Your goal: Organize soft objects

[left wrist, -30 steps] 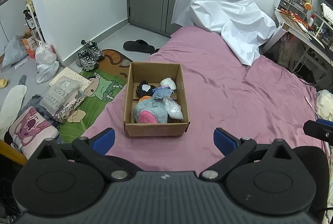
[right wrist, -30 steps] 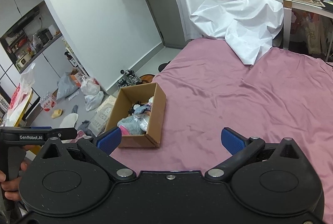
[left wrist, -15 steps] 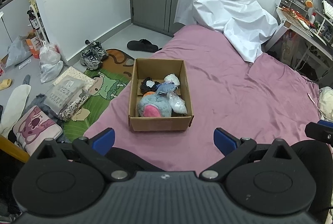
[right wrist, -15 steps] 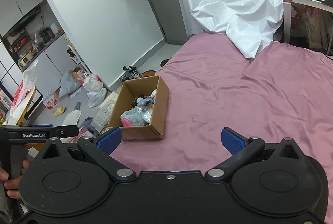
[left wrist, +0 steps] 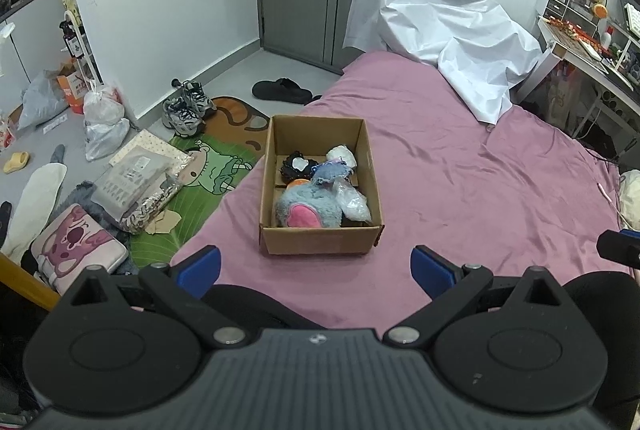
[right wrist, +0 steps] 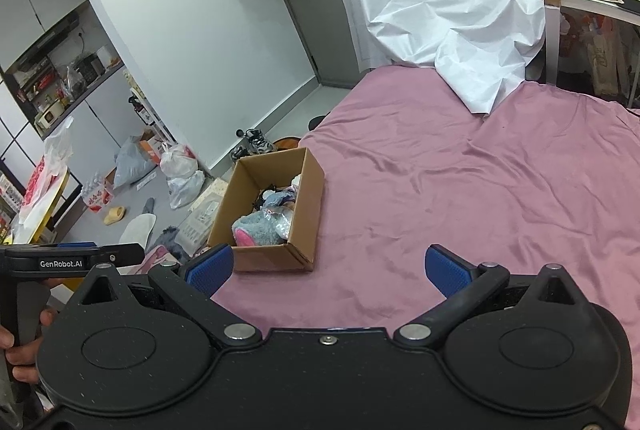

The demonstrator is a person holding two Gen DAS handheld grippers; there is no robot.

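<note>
A brown cardboard box point(left wrist: 320, 244) stands on the pink bed near its left edge; it also shows in the right wrist view point(right wrist: 306, 206). Inside lie a grey-blue plush with a pink patch point(left wrist: 308, 210), a clear plastic bag point(left wrist: 352, 204), a black soft item point(left wrist: 296, 168), a light blue cloth point(left wrist: 330, 172) and a white soft item point(left wrist: 340, 156). My left gripper point(left wrist: 316, 268) is open and empty, in front of the box. My right gripper point(right wrist: 328, 268) is open and empty, to the box's right and behind it.
The pink bedsheet point(left wrist: 480, 182) spreads right of the box. A white sheet point(left wrist: 440, 30) drapes over something at the bed's far end. The floor at left holds a green mat point(left wrist: 208, 170), sneakers point(left wrist: 186, 108), bags point(left wrist: 104, 122) and a cushion point(left wrist: 76, 244). A desk point(left wrist: 580, 46) stands at right.
Both grippers have drawn back and risen a little, so the box sits slightly farther off in both views. Both stay open and empty.
</note>
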